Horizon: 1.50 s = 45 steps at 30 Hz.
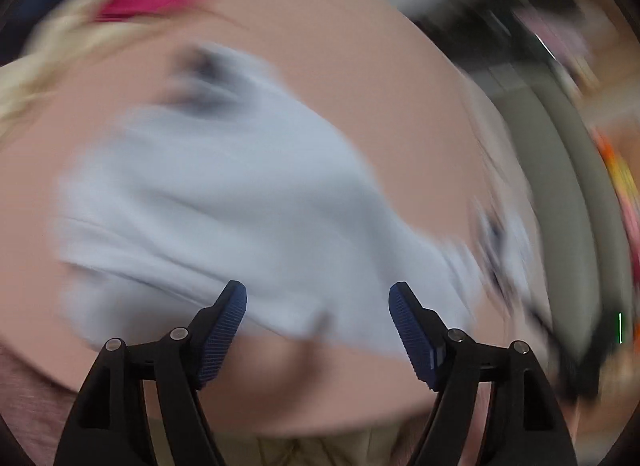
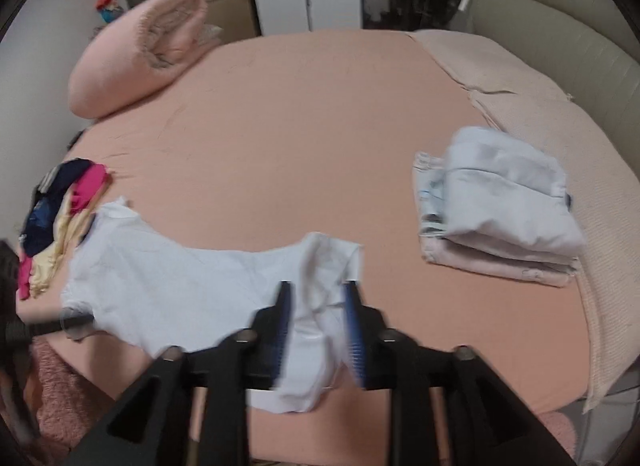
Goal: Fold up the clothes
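A white garment (image 2: pixel 172 278) lies spread across the near edge of the pink bed (image 2: pixel 300 125). Its right end is bunched up between the blue pads of my right gripper (image 2: pixel 318 294), which is shut on it and holds it a little off the sheet. The left wrist view is heavily blurred. There my left gripper (image 1: pixel 318 298) stands wide open just above the near edge of the same white garment (image 1: pixel 224 193), with nothing between its fingers.
A stack of folded pale clothes (image 2: pixel 504 201) sits at the bed's right. Loose clothes in navy, magenta and cream (image 2: pixel 64 209) are heaped at the left edge. A rolled pink blanket (image 2: pixel 140 53) lies at the far left, and a grey headboard (image 2: pixel 560 25) rises on the right.
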Motion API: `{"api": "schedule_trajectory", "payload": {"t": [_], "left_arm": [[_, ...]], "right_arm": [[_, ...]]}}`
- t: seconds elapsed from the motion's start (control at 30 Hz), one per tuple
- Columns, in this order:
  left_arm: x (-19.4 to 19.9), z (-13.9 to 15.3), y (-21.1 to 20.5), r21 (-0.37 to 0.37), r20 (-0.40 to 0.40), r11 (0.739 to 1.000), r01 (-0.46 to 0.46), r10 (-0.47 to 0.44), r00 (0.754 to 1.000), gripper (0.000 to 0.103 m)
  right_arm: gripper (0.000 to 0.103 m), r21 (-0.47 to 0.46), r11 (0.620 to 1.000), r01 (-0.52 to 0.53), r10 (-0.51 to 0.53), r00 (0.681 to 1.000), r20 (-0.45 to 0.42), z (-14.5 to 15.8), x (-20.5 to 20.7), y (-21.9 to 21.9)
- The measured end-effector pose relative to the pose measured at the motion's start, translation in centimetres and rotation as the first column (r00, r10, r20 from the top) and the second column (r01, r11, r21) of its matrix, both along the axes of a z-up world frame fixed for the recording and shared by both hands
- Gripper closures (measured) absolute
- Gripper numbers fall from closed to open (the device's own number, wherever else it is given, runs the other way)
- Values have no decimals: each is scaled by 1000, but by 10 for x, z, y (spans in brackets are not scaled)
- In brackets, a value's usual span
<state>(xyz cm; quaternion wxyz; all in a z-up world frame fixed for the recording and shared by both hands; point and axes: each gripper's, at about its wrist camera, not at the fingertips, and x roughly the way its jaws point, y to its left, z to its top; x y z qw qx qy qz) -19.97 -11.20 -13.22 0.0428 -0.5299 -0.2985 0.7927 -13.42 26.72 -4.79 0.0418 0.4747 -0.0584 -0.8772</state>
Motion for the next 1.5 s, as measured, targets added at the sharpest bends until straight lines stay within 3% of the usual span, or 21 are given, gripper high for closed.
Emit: {"api": "schedule_trajectory", "payload": {"t": [0.07,0.13,0.23,0.27,0.3,0.33,0.37,0.4,0.5,0.63,0.7,0.9,1.03,1.13,1.17,1.2,1.37,1.43,1.47,1.5], "left_arm": [[-4,-5,-35,-96,22,987,-132,135,991,31],[-13,-19,-55,-205,97,964,-172,194,976,31],[-18,-46,-66,-205,192,973,-101,141,971,31],[-16,-45,-62,-232,174,971,-60,102,979,32],[-14,-43,-56,-252,156,968,-15,56,986,42],[-12,-38,-47,-233,136,971,43,-12,991,54],[-10,-35,-38,-182,120,979,86,-65,991,78],[-7,-32,-28,-128,111,984,126,-112,987,86],[3,-31,12,-19,100,967,255,-252,963,86],[14,-35,72,78,88,917,390,-396,914,86],[17,-37,99,122,72,893,433,-443,894,95],[13,-23,89,119,67,918,379,-388,919,92],[11,-15,82,77,63,945,318,-323,944,87],[8,-14,62,37,70,977,211,-213,975,62],[7,-14,52,42,73,984,171,-174,982,48],[8,-12,40,50,69,989,139,-142,987,43],[11,-14,-2,28,104,998,52,-55,993,42],[15,-17,-11,62,125,998,30,-37,991,42],[18,-17,-17,69,126,998,13,-22,992,42],[21,-18,-21,75,127,997,0,-9,992,42]], "right_arm": [[52,-91,991,-101,104,994,27,-8,-1,-26],[52,-149,971,-189,203,976,84,-26,-9,-66],[52,-179,945,-274,298,946,130,-47,-16,-113],[52,-186,938,-293,321,936,145,-52,-16,-127],[52,-194,932,-307,339,927,159,-57,-16,-138],[52,-204,926,-319,354,920,169,-61,-14,-145],[52,-213,919,-332,370,913,174,-63,-12,-152],[52,-220,912,-346,385,906,175,-63,-9,-157],[52,-231,899,-373,415,894,171,-64,2,-163],[50,-243,904,-352,398,900,176,-64,11,-155],[50,-239,915,-325,369,914,168,-63,14,-145],[46,-193,959,-207,238,958,157,-57,16,-94],[42,-174,950,-260,282,953,115,-50,11,-99],[38,-215,923,-320,348,931,109,-54,5,-128],[38,-213,914,-346,374,921,110,-57,4,-141],[38,-197,905,-377,403,908,113,-60,5,-157],[36,-99,830,-549,558,819,137,-82,8,-225],[36,-147,818,-557,575,805,150,-97,3,-235],[51,-195,821,-537,566,811,148,-104,-1,-234],[86,-203,837,-509,540,828,151,-110,-5,-231]]}}
